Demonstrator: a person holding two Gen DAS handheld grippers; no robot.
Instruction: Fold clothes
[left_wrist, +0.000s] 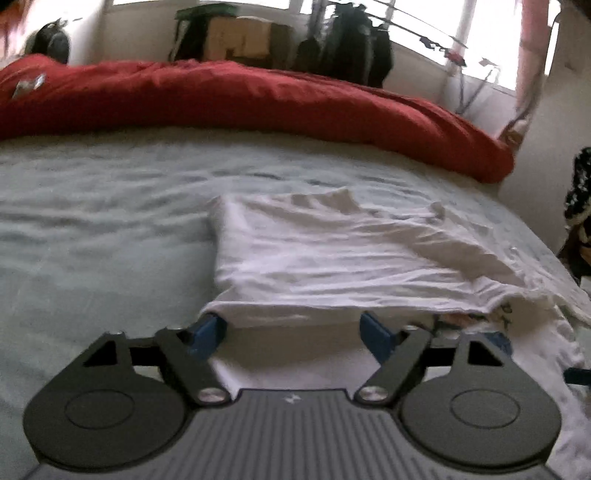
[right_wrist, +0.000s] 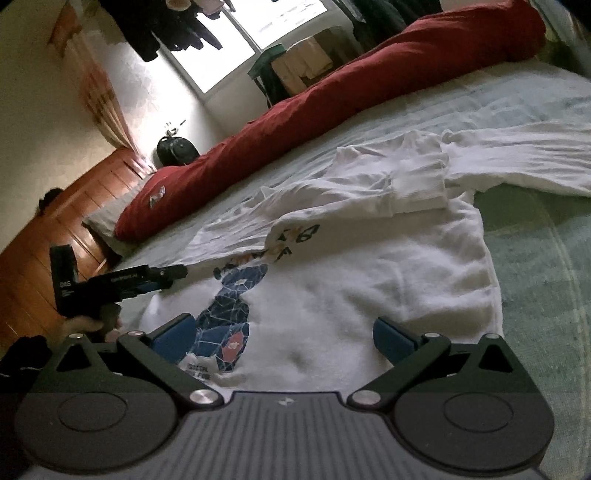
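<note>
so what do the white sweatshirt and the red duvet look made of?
White sweatshirt: soft, matte, fleecy knit, probably cotton blend; ribbed cuff, flat printed graphic. Red duvet: smooth matte woven cover, likely cotton, over puffy filling; fine creases, rounded bulk.

Both wrist cameras sit low and close over the white sweatshirt (left_wrist: 332, 251) on the bed (left_wrist: 92, 221). The left view faces the red duvet (left_wrist: 240, 99) squarely; the right views it obliquely, catching the left gripper (right_wrist: 177, 273).
</note>
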